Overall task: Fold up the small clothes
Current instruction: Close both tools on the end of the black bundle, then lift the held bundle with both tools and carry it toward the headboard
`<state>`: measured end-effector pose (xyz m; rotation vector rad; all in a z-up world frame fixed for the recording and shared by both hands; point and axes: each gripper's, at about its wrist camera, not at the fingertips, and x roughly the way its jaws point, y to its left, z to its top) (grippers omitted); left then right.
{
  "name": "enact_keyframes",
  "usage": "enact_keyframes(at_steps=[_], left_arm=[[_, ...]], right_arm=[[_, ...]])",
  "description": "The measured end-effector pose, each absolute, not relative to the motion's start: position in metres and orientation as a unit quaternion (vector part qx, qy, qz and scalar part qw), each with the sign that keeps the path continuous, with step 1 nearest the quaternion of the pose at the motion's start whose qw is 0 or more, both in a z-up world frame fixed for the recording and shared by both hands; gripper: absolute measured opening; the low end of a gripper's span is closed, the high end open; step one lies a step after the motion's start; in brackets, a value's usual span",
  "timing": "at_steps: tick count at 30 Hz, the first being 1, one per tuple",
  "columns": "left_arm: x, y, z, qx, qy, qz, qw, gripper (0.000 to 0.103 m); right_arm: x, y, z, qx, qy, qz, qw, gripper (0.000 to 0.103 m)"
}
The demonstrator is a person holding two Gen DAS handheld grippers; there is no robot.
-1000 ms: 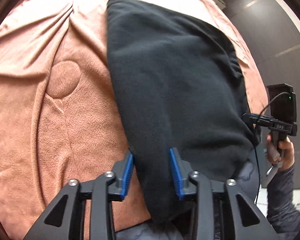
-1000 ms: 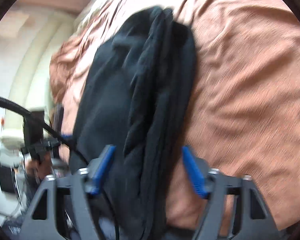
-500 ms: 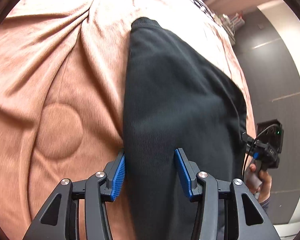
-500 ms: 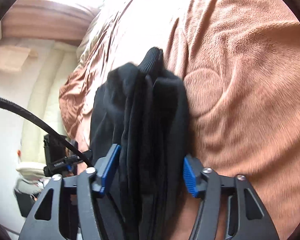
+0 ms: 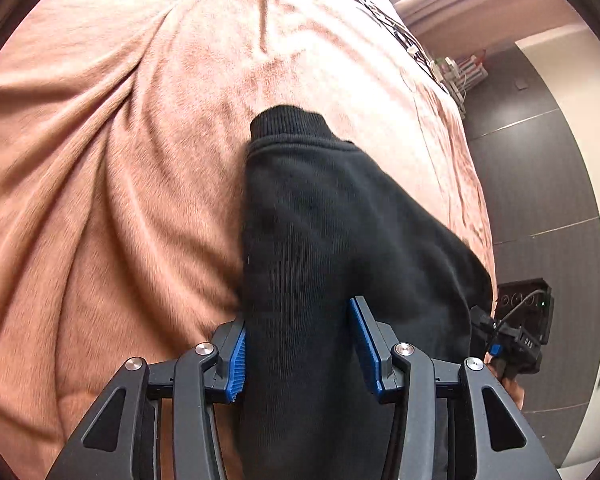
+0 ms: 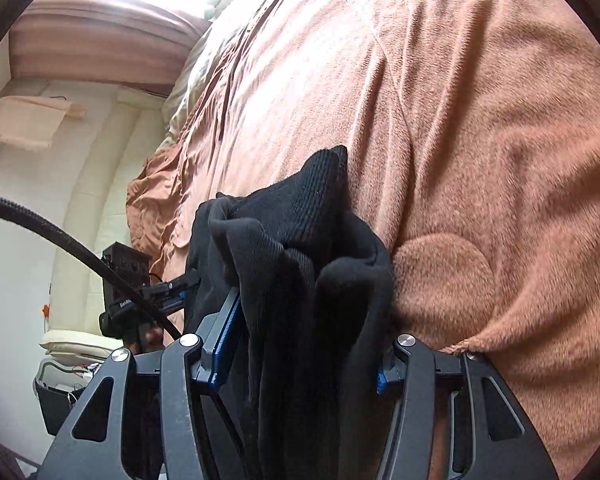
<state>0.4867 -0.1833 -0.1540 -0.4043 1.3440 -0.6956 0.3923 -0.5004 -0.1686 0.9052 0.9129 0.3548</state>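
Left wrist: black garment (image 5: 340, 240) seemingly between tool (image 5: 300, 356) pads.

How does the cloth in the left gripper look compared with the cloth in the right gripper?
In the left gripper the black garment lies as one smooth, flat panel; in the right gripper it is bunched into several thick folds. The ribbed cuff lies flat in the left view but sticks up in the right. Both are shut on it over the brown blanket.

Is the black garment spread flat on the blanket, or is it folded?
Folded, not flat: the black garment bunches in several layers, its ribbed cuff lying on the brown blanket.
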Motion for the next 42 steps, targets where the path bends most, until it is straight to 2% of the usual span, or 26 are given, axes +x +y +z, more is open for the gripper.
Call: enact_keyframes(at_steps=[4, 5, 9, 11, 14, 21, 42], left_arm=[[0.499, -0.187, -0.157, -0.203, 0.6, -0.312, 0.708, 0.048], [0.502, -0.188, -0.157, -0.21, 0.598, -0.31, 0.709, 0.047], [0.507, -0.187, -0.158, -0.219, 0.598, -0.297, 0.711, 0.029], [0.501, -0.188, -0.149, -0.212, 0.59, -0.299, 0.72, 0.024], [0.492, -0.191, -0.13, -0.213, 0.571, -0.311, 0.73, 0.022], [0.464, -0.189, -0.077, -0.207, 0.534, -0.337, 0.748, 0.022], [0.368, -0.156, 0.038, -0.214, 0.447, -0.375, 0.783, 0.022]], right_arm=[[0.386, -0.5, -0.158, 0.412, 0.428, 0.146, 0.791, 0.039], [0.389, -0.494, -0.156, 0.408, 0.43, 0.14, 0.793, 0.034], [0.39, -0.476, -0.138, 0.393, 0.427, 0.125, 0.805, 0.023], [0.386, -0.469, -0.127, 0.388, 0.422, 0.121, 0.811, 0.022], [0.375, -0.462, -0.112, 0.38, 0.416, 0.112, 0.819, 0.021], [0.34, -0.449, -0.082, 0.378, 0.394, 0.118, 0.829, 0.02], [0.199, -0.41, 0.013, 0.298, 0.319, 0.126, 0.891, 0.019]])
